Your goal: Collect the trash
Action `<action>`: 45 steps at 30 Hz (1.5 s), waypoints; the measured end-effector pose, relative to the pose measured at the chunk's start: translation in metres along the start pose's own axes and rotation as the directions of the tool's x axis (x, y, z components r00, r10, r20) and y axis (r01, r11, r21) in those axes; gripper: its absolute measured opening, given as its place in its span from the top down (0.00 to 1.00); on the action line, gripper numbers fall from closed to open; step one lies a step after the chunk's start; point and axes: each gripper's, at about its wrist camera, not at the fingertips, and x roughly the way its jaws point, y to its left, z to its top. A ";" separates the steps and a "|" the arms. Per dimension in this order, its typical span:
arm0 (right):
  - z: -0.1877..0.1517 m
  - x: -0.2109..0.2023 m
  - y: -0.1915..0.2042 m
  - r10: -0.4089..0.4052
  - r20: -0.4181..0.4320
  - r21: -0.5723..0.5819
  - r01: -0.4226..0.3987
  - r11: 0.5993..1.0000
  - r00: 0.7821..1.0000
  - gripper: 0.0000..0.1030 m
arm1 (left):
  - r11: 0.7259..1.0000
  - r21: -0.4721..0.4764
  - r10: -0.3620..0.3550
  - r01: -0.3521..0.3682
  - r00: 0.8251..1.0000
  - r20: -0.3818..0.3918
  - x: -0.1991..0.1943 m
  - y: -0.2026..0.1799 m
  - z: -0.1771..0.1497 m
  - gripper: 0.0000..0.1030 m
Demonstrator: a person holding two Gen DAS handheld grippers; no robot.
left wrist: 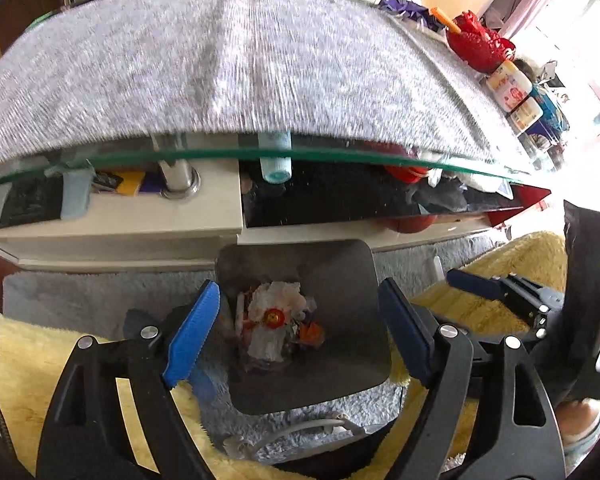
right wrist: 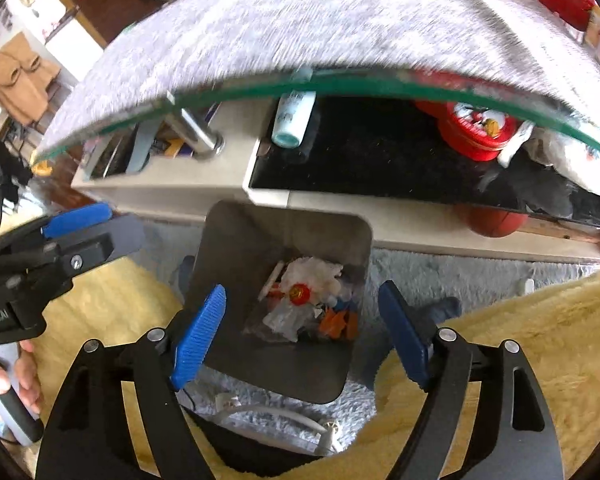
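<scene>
Grey bin (left wrist: pixel 340 380): stands on the grey carpet (left wrist: pixel 80 296), just beside the front edge of the low white cabinet (left wrist: pixel 120 224).
Trash (left wrist: pixel 276 320): lies on the bottom of the bin, white crumpled paper with red and orange scraps.
Left gripper (left wrist: pixel 300 336): hangs above the bin, blue fingers spread wide, nothing between them.
Right gripper (right wrist: pixel 304 332): also above the bin, fingers released, holding nothing.
Glass tabletop (left wrist: pixel 260 156): covered by a grey cloth (left wrist: pixel 240 60) up to its front edge.
</scene>
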 end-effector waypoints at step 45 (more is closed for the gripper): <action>0.020 -0.260 0.009 -0.276 0.738 0.148 0.251 0.957 0.616 0.03 | 0.937 -0.001 0.246 -0.350 0.657 0.713 -0.227 -0.046 0.021 0.08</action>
